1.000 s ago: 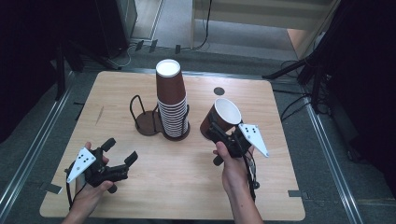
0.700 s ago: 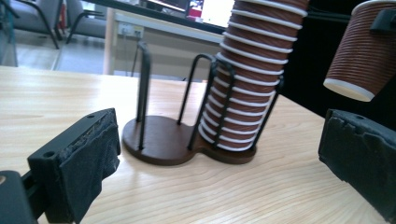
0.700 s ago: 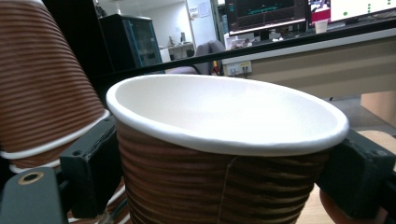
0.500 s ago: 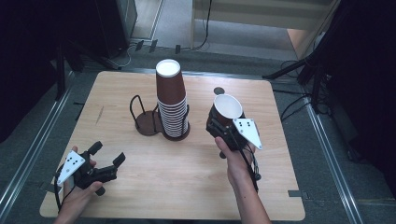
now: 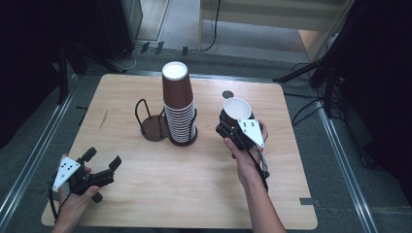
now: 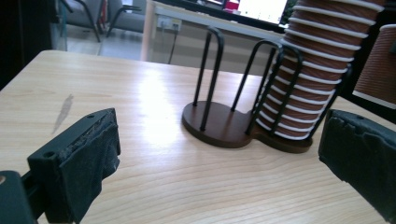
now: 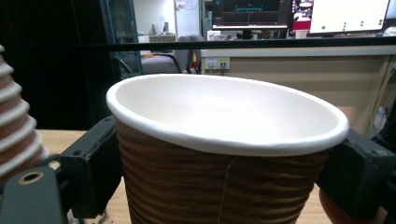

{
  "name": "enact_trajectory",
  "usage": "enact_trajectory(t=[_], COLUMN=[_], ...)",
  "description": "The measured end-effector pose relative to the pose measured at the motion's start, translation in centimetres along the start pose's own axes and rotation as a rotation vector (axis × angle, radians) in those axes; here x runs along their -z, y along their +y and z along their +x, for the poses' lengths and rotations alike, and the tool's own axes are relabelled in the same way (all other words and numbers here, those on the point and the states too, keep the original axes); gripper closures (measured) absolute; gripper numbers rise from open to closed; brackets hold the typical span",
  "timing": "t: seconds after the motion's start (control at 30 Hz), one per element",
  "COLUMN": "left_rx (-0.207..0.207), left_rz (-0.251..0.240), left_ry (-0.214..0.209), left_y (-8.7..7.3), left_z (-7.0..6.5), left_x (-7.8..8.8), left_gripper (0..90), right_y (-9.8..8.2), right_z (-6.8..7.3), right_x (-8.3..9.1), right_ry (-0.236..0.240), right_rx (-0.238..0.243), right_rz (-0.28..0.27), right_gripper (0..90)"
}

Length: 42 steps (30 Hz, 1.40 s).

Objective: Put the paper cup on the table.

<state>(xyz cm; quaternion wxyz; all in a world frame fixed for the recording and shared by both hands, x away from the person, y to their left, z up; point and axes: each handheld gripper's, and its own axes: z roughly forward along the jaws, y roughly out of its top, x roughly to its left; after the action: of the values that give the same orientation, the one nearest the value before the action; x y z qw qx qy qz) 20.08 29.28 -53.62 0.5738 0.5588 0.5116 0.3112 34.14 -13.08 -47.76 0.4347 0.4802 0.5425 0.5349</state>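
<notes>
Right tool [image 5: 232, 127] clamps the cup [image 5: 236, 109], now turned upright; left tool [image 5: 99, 167] gapes, withdrawn.

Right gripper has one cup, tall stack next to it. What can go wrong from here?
1. The right gripper squeezes the paper cup by its sides; its thin wall may buckle or slip.
2. The cup stack stands tall in the holder close by; a sideways swing could knock it.
3. The left gripper is open and far off, unable to steady anything.

no readable text, labels or numbers, monitor screens [image 7: 299, 14] too blurred
</notes>
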Motion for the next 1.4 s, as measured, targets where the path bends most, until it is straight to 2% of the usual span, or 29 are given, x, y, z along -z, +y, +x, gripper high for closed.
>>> enact_trajectory(t=[0.1,0.3,0.37,0.5,0.8,0.97,1.4], left_rx=[0.008,-0.003,-0.006,-0.002,0.009,0.01,0.019], left_rz=[-0.001,0.008,0.012,0.017,0.023,0.025,0.033], left_ry=[0.009,0.014,0.018,0.025,0.027,0.024,0.015], left_y=[-0.1,-0.3,-0.4,-0.5,-0.6,-0.6,-0.6], left_z=[0.3,0.6,0.6,0.8,0.9,0.9,0.9], left_x=[0.0,0.1,0.0,0.0,0.0,0.0,0.0], left_gripper=[0.0,0.0,0.0,0.0,0.0,0.0,0.0], right_y=[-0.8,-1.9,-2.3,-3.4,-4.7,-5.1,-5.1], right_z=[-0.3,-0.7,-0.7,-0.6,-0.5,-0.7,-1.2], right_x=[-0.7,-2.0,-2.4,-3.1,-3.8,-3.9,-3.6], right_ry=[-0.019,-0.041,-0.052,-0.056,-0.063,-0.072,-0.045], right_rx=[0.028,0.032,0.051,0.07,0.117,0.116,0.104], right_rz=[0.003,0.028,0.032,0.058,0.079,0.089,0.112], right_gripper=[11.7,11.2,11.0,10.7,9.6,9.3,3.1])
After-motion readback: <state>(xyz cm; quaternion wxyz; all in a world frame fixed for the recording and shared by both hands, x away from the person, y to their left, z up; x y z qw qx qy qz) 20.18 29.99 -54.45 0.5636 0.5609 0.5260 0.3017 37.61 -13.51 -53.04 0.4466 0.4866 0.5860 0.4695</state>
